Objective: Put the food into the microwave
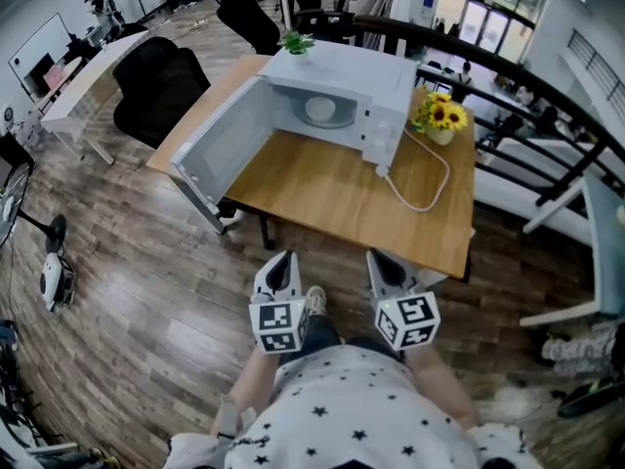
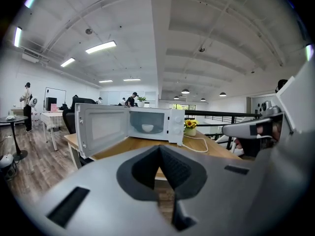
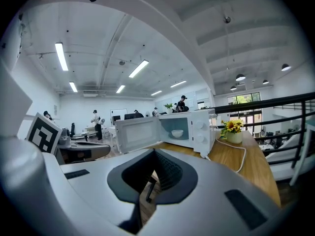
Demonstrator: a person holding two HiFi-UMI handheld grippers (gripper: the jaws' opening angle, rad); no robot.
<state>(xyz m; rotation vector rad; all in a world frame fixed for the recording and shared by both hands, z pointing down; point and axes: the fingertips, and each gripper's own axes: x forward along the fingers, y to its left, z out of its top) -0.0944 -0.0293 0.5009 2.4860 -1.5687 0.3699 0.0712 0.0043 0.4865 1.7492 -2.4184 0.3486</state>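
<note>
A white microwave [image 1: 342, 86] stands at the back of a wooden table [image 1: 332, 198], its door [image 1: 220, 149] swung wide open to the left. Inside, a white bowl [image 1: 320, 108] sits on the turntable; it also shows in the left gripper view [image 2: 147, 128] and the right gripper view [image 3: 177, 132]. My left gripper [image 1: 281, 262] and right gripper [image 1: 381, 260] hover side by side close to the person's body, short of the table's front edge, both pointing at the microwave. Each is shut with nothing between its jaws.
A vase of sunflowers [image 1: 441, 117] stands right of the microwave, whose white cable [image 1: 420, 179] loops over the tabletop. A small plant [image 1: 296, 42] sits on top of the microwave. Black office chairs [image 1: 161, 86] are at the left, a black railing [image 1: 508, 66] behind.
</note>
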